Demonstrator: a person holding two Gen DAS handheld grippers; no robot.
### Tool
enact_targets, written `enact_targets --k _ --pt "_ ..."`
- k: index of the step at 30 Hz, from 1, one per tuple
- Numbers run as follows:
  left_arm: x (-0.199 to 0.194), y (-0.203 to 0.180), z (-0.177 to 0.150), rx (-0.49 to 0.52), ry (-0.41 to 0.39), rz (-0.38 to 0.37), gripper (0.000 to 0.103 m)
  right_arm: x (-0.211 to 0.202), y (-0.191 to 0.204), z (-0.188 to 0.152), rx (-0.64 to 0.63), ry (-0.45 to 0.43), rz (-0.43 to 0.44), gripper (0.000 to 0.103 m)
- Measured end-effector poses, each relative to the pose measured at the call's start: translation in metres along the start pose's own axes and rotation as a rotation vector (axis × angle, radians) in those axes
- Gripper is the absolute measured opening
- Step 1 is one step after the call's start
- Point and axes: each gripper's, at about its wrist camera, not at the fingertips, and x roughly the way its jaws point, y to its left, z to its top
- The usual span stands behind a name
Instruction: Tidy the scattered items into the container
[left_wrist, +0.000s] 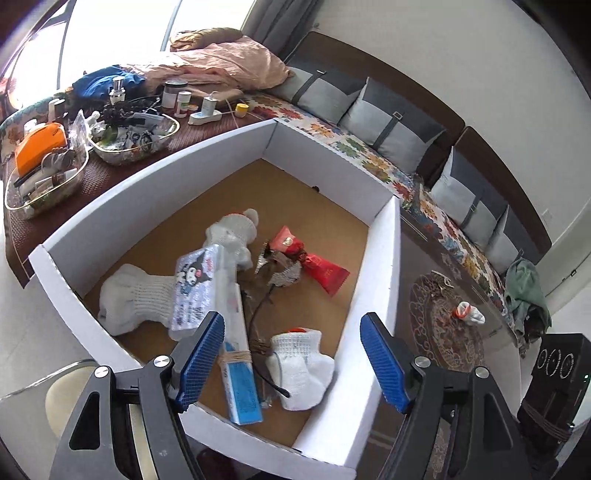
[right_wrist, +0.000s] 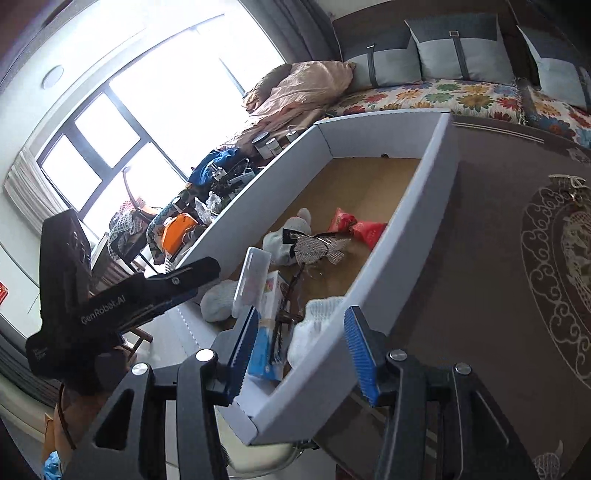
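Here the white cardboard box (left_wrist: 325, 177) serves as the landmark, its brown floor already strewn with gathered things. The left gripper (left_wrist: 291, 358) hangs above the box's near end with its blue-padded jaws spread wide and nothing between them. Directly below it inside the box lie a white sock with a red cuff (left_wrist: 301, 369), a long blue-and-white carton bound with twine (left_wrist: 238, 376), and a clear pencil case printed with a cartoon character (left_wrist: 195, 291) that leans over a second white sock (left_wrist: 129, 299). Farther into the box, toward its middle, sit a white plush toy (left_wrist: 236, 229), a silver mesh pouch (left_wrist: 284, 273) and a red snack packet (left_wrist: 317, 262).

The right gripper (right_wrist: 301, 350) is poised over the box's near right corner, its jaws likewise standing well apart and empty; the box wall (right_wrist: 406, 229) runs between its blue pads in that view. The left gripper's black body (right_wrist: 122, 306) shows to the left of the box.

Outside the box, to its right on the patterned round rug (left_wrist: 443, 325), one small white-and-red sock (left_wrist: 468, 313) remains well apart from the box. Behind the box's left wall a cluttered low table (left_wrist: 110, 129) holds trays of toiletries, and a floral-covered bench with grey cushions (left_wrist: 388, 122) runs past its far corner.
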Motion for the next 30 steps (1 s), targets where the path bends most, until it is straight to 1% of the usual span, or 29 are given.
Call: enact_targets --k 5,9,11,13,15,18,22,24,26,29,30 --pt "-0.011 -0.054 -0.02 0.077 0.0 -0.057 0.075 -0.039 -0.046 -0.031 0.079 -0.034 -0.057 0.05" --pt "-0.013 -0.107 -0.045 0.171 0.017 -0.1 0.076 -0.077 -0.088 -0.059 0.109 -0.082 -0.149 0.05" --pt "-0.006 -0.135 -0.065 0.218 0.05 -0.129 0.08 -0.097 -0.11 -0.075 0.122 -0.106 -0.209 0.05" --pt "0.005 -0.156 -0.085 0.25 0.09 -0.155 0.088 -0.117 -0.131 -0.093 0.138 -0.133 -0.272 0.05" --pt "0.02 -0.177 -0.108 0.288 0.128 -0.183 0.088 -0.134 -0.147 -0.111 0.15 -0.16 -0.327 0.05" --pt "0.05 -0.208 -0.152 0.369 0.183 -0.228 0.088 -0.155 -0.166 -0.138 0.175 -0.195 -0.41 0.05" --pt "0.087 -0.236 -0.192 0.441 0.261 -0.27 0.088 -0.178 -0.188 -0.164 0.208 -0.237 -0.528 0.05" --pt "0.095 -0.246 -0.203 0.484 0.235 -0.27 0.088 -0.188 -0.197 -0.174 0.227 -0.256 -0.575 0.05" --pt "0.102 -0.256 -0.212 0.529 0.201 -0.267 0.088 -0.196 -0.205 -0.178 0.26 -0.278 -0.589 0.05" --pt "0.114 -0.258 -0.217 0.535 0.193 -0.252 0.088 -0.203 -0.219 -0.182 0.311 -0.288 -0.62 0.05" --pt "0.119 -0.257 -0.219 0.529 0.203 -0.246 0.088 -0.204 -0.223 -0.182 0.331 -0.285 -0.627 0.051"
